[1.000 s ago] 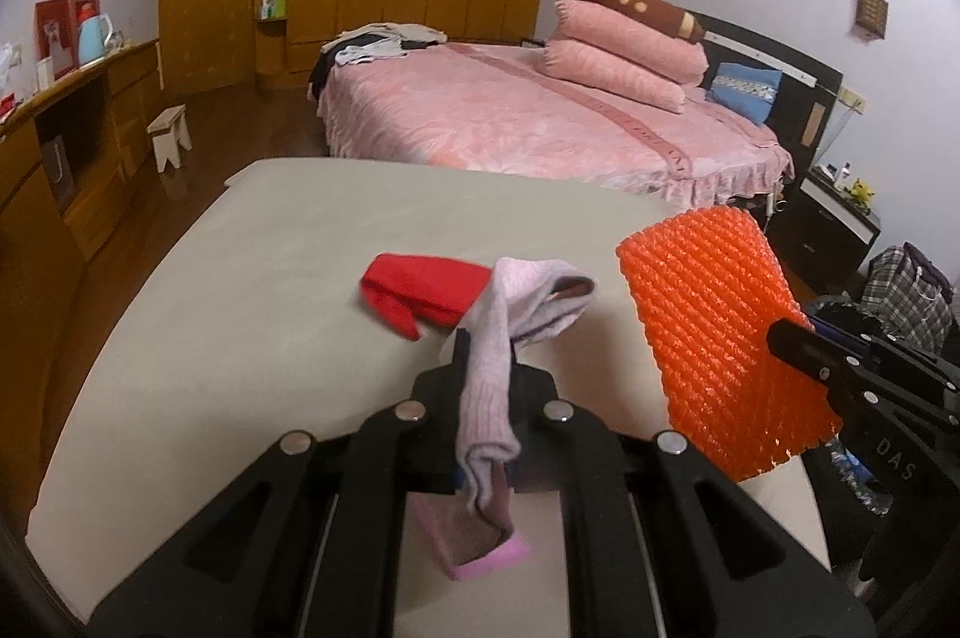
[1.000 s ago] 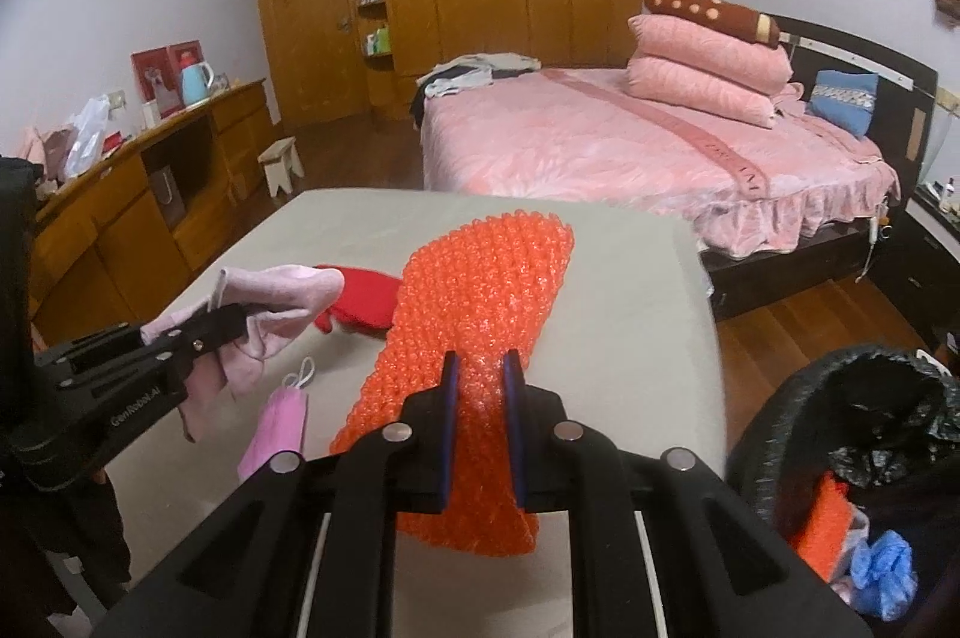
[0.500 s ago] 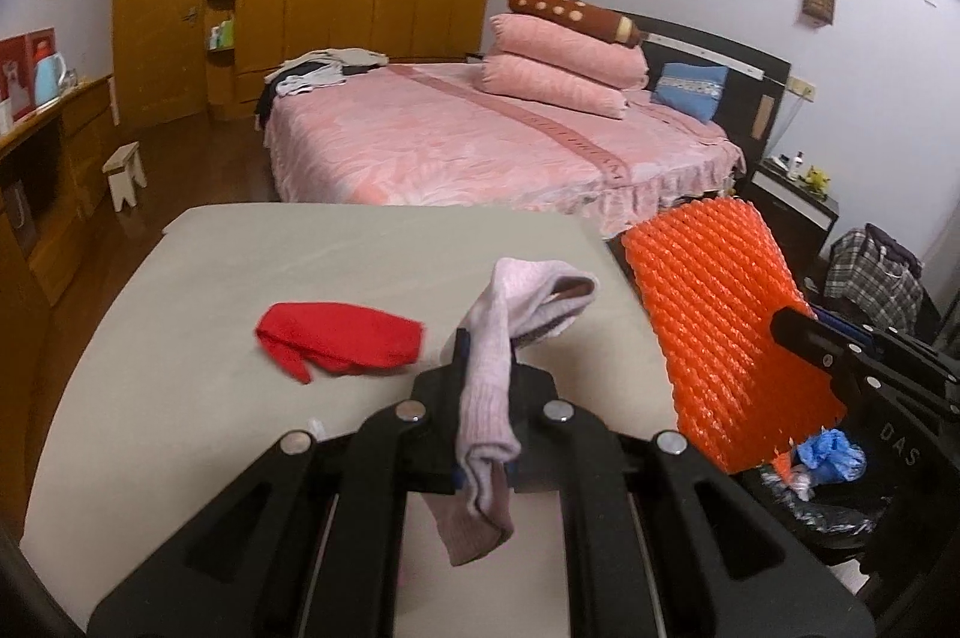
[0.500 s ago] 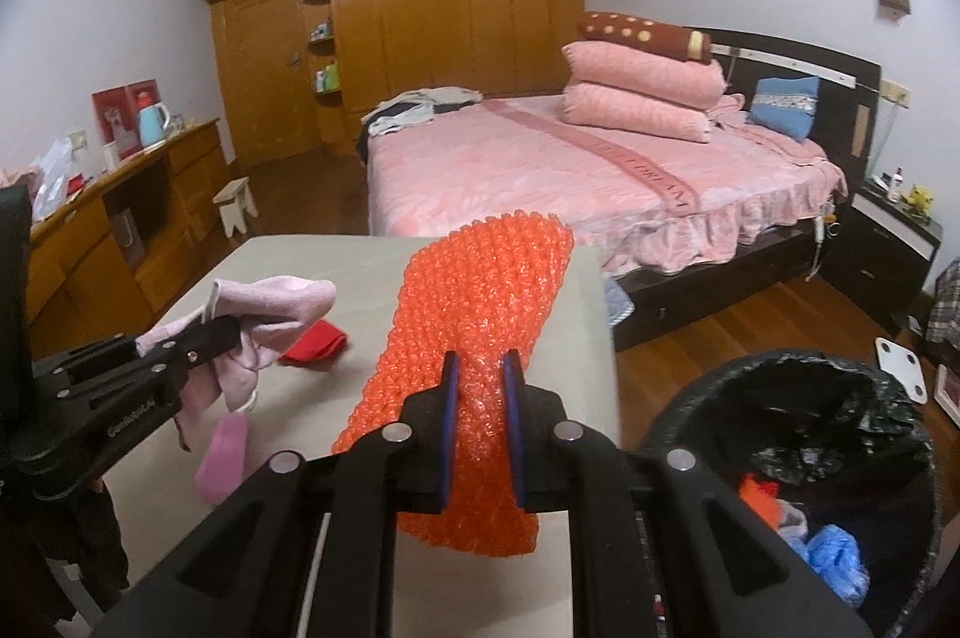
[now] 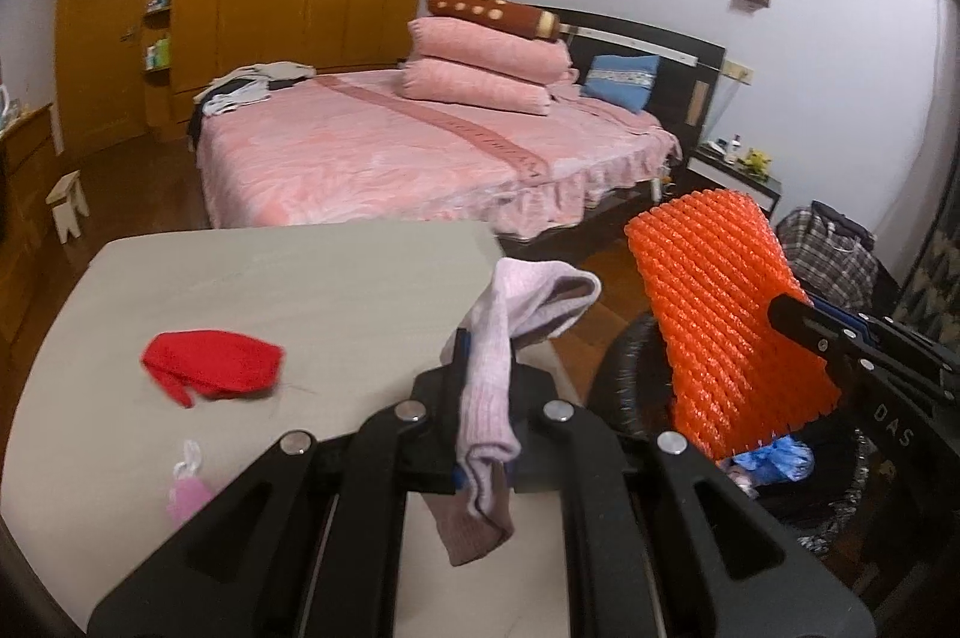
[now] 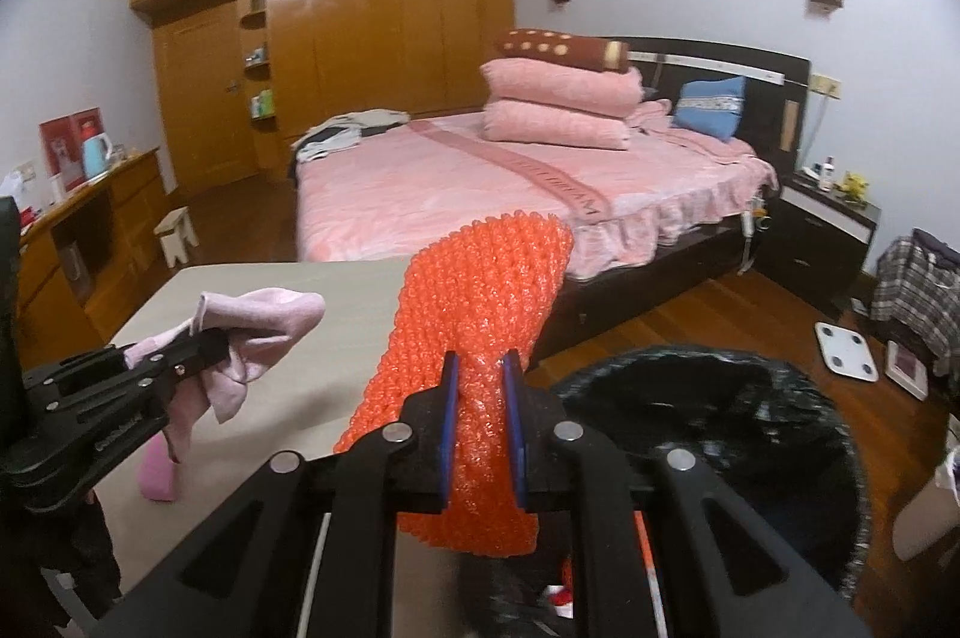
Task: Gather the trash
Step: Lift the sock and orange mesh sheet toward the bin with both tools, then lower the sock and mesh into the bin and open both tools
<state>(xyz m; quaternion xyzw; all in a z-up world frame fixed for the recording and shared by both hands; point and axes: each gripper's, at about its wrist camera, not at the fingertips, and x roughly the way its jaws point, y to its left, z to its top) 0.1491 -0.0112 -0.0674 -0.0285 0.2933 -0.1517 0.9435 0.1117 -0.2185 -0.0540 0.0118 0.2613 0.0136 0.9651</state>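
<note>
Left wrist view: your left tool [image 5: 480, 368] pinches a pink sock [image 5: 489, 386]; your right tool [image 6: 480, 386] clamps orange foam netting [image 6: 474, 332] beside the bin [image 6: 750, 398].

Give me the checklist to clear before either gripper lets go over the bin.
1. Left gripper clamped on pink sock: ok.
2. Right gripper clamped on orange foam net: ok.
3. Black-lined bin mouth unobstructed: ok.
4. Net's lower end over the bin opening: ok.
5. Sock over the bin: not ok, it hangs at the table edge.
6. Table cleared: not ok, red cloth and pink mask remain.
</note>
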